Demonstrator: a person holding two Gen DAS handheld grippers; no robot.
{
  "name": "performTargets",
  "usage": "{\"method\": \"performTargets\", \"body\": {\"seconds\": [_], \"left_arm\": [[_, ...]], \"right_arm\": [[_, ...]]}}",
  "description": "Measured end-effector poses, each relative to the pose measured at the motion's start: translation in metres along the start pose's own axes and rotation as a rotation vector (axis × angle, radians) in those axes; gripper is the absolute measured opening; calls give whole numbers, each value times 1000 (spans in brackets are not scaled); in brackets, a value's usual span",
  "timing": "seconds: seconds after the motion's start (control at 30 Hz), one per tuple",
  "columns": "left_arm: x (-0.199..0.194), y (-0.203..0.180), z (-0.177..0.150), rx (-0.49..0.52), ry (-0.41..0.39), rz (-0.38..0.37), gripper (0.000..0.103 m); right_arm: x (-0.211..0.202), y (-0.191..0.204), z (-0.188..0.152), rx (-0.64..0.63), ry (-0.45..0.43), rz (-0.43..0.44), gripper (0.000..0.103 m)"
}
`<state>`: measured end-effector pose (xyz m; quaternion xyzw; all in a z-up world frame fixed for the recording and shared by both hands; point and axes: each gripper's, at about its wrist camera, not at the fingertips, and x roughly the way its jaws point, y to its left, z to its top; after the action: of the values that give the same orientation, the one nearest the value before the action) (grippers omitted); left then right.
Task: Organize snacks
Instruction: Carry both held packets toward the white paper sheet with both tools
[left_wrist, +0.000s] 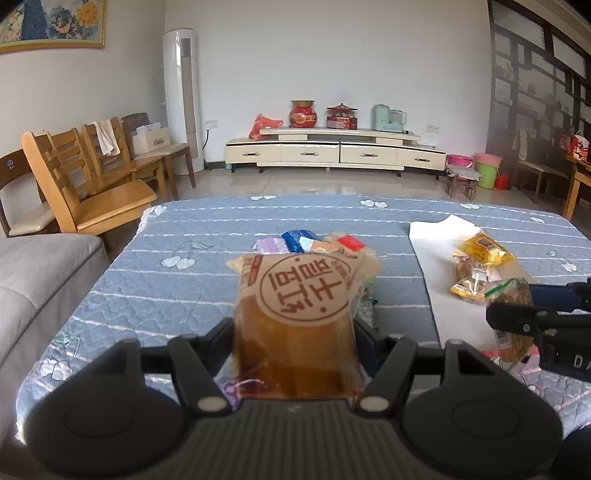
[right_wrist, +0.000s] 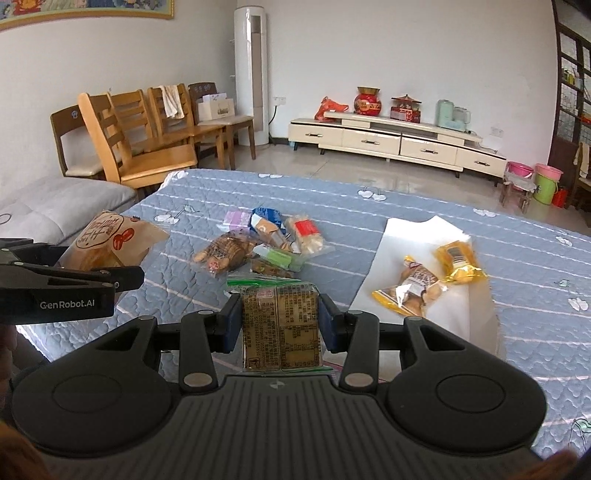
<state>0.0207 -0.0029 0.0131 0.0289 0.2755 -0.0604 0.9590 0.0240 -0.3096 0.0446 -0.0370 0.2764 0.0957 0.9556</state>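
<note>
Left wrist view: the left gripper (left_wrist: 295, 332) jaws are clasping a bread packet (left_wrist: 299, 295); the right gripper (right_wrist: 280, 321) jaws are gripping a green-sealed snack (right_wrist: 280, 325), both likely heading for the white sheet (right_wrist: 476, 306) ahead-right.

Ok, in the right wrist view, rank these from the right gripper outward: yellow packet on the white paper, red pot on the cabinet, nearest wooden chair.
1. Yellow packet, ahead on the right, on the white paper.
2. Wooden chair, beyond the table's far left corner.
3. Red pot, on the cabinet by the far wall.
</note>
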Motion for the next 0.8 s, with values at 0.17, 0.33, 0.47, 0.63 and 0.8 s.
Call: {"method": "performTargets", "body": {"seconds": [0.17, 0.33, 0.47, 0.63, 0.8], "left_arm": [[-3, -8, 1, 14, -7, -11, 67], [-3, -16, 1, 24, -5, -25, 67], [-4, -23, 3, 37, -7, -39, 67], [-2, -31, 3, 49, -4, -58, 67], [-1, -41, 5, 67, -5, -75, 67]], "right_arm": [[-4, -6, -2, 17, -8, -17, 52], [-10, -13, -3, 32, -16, -37, 52], [-12, -16, -2, 40, -24, -52, 52], [-14, -20, -2, 55, -31, -67, 52], [-16, -25, -3, 70, -36, -86, 52]]}}
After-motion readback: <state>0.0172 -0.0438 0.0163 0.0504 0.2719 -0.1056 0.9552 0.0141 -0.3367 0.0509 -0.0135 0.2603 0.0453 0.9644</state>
